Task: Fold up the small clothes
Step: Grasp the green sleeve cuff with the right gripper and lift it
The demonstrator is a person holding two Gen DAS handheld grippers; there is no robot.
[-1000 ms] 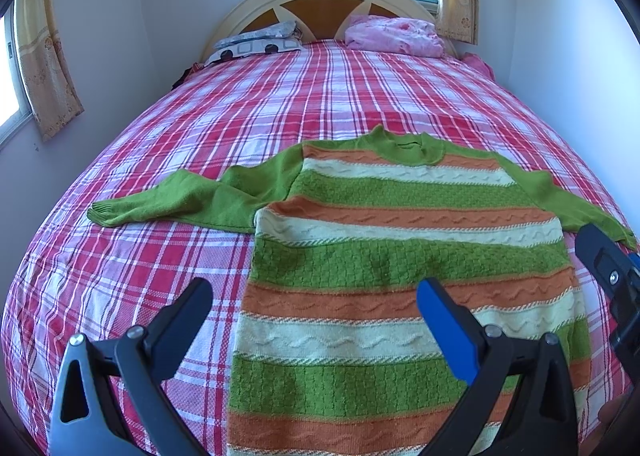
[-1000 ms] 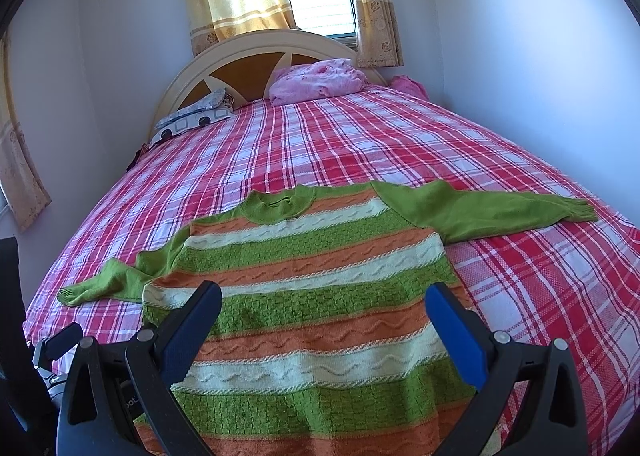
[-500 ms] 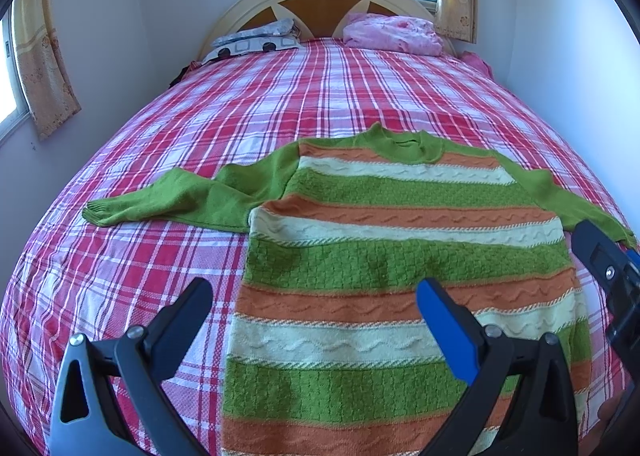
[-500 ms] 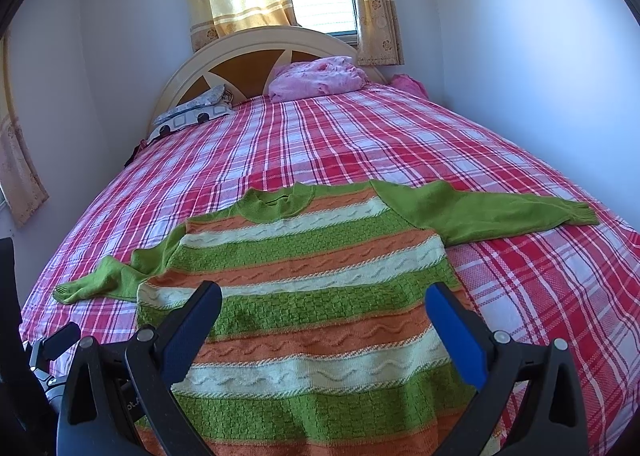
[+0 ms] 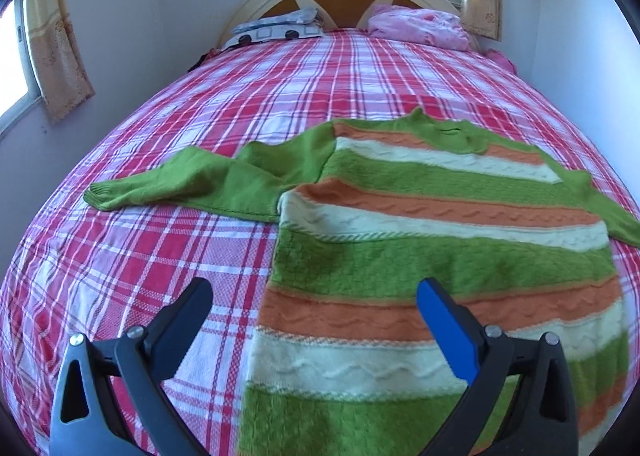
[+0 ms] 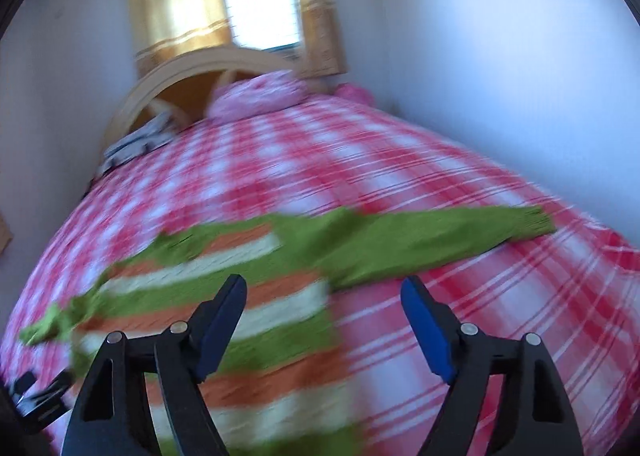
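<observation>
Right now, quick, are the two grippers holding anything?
Left gripper: open, holding nothing, above the sweater.
Right gripper: open, holding nothing.

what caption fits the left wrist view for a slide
Open left gripper above a green, orange and cream striped knit sweater spread on a red plaid bedsheet.

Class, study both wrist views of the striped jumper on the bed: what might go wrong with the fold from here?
1. The left green sleeve lies bunched near the shoulder, so folding may trap creases.
2. The right wrist view is blurred, so the open right gripper may miss the right green sleeve.
3. The open left gripper might pinch the red plaid bedsheet too.
</observation>
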